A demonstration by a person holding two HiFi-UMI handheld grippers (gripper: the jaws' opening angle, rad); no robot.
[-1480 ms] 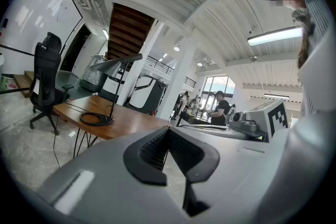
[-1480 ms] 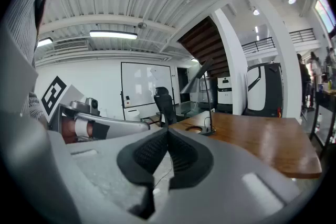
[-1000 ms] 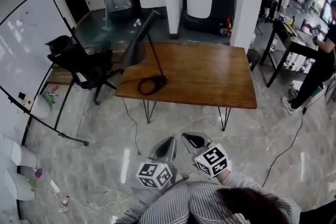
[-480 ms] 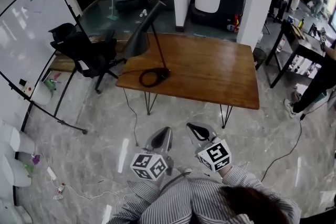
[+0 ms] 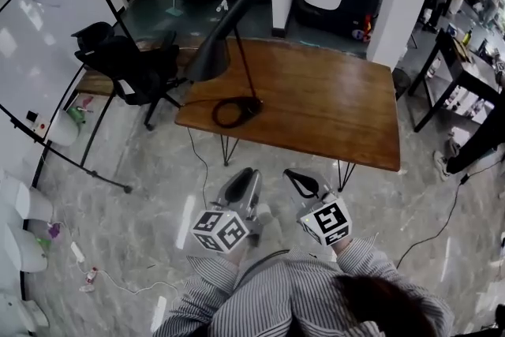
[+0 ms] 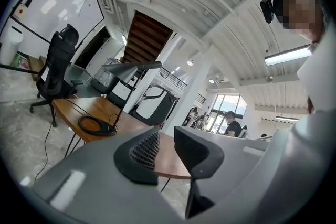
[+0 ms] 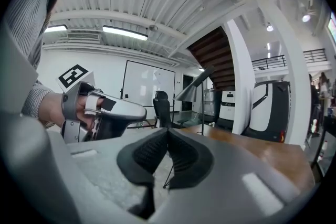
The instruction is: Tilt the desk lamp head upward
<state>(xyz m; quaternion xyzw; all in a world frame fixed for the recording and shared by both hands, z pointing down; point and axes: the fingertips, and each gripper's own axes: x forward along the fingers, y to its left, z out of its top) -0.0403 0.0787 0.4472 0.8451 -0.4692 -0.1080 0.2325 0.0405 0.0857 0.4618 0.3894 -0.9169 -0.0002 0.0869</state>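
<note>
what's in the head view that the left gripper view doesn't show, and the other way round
Only the head view: the right tool, held short of the table edge.
Only the left gripper view: the ceiling light, the staircase, and the left tool seen along its jaws, which have just been opening with nothing between them.
Both: the desk lamp, its coiled cord, the wooden table, the black chair and the whiteboard.
</note>
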